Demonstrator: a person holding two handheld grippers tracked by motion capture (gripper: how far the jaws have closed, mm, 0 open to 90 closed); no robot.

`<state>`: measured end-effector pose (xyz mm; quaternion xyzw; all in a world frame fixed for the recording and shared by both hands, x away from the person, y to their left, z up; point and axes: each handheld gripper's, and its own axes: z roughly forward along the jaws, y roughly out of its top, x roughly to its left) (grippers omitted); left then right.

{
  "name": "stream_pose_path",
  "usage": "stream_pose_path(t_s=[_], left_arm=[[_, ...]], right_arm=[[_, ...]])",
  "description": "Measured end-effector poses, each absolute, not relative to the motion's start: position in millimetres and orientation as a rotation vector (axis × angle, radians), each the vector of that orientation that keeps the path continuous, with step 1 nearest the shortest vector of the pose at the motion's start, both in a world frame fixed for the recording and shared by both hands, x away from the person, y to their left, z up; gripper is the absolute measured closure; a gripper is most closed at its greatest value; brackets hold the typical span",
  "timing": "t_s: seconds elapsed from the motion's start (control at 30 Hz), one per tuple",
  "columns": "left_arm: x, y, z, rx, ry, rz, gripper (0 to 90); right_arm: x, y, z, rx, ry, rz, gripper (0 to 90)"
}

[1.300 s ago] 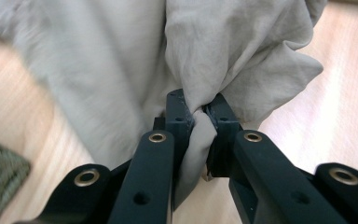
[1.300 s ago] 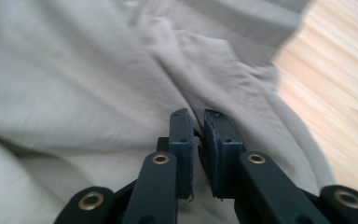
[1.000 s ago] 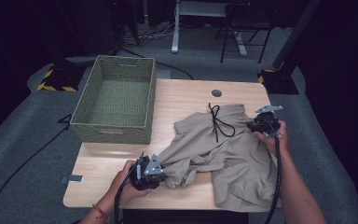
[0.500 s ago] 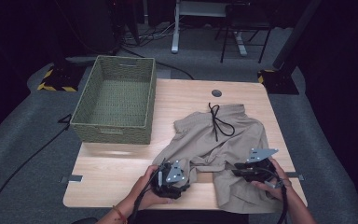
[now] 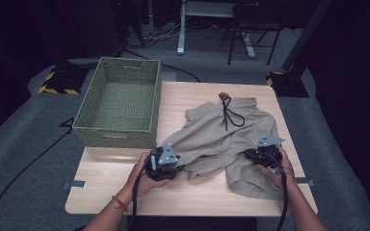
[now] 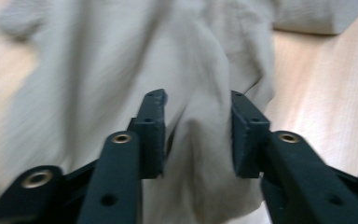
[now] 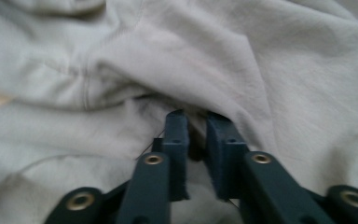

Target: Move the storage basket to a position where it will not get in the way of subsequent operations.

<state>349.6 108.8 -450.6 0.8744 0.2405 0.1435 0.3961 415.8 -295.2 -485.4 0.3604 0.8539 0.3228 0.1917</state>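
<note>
Left gripper (image 5: 166,163), at the near left edge of the beige trousers (image 5: 231,139), stands about half open with a ridge of cloth between its jaws; whether the pads press it cannot be told, and the jaws have just been closing a little. Right gripper (image 5: 265,155) has its jaws nearly together on a fold at the trousers' right side, having just opened slightly. The trousers lie crumpled on the table (image 5: 125,187) beside the empty basket (image 5: 118,108). Firm pinches, then a joint lift, would serve best.

A crumpled beige garment (image 5: 221,139) with a black drawstring (image 5: 230,115) is spread over the right half of the bench (image 5: 192,98), bunched into folds.
</note>
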Motion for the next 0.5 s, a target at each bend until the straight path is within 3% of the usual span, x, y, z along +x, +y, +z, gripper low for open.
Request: stream_pose_path(t_s=[0.17, 0.3, 0.5], left_arm=[[347.5, 120.9, -466.2, 2.292, 0.654, 0.402, 41.6], [352.5, 131.3, -477.1, 2.267, 0.701, 0.393, 36.0], [359.2, 138.9, -486.4, 2.257, 0.747, 0.359, 33.1]], right_arm=[[392.3, -275.5, -459.1, 0.843, 2.358, 1.047, 55.2], [369.9, -240.5, -438.3, 0.69, 2.394, 1.189, 49.3], [352.2, -160.5, -455.4, 0.424, 2.576, 1.175, 43.8]])
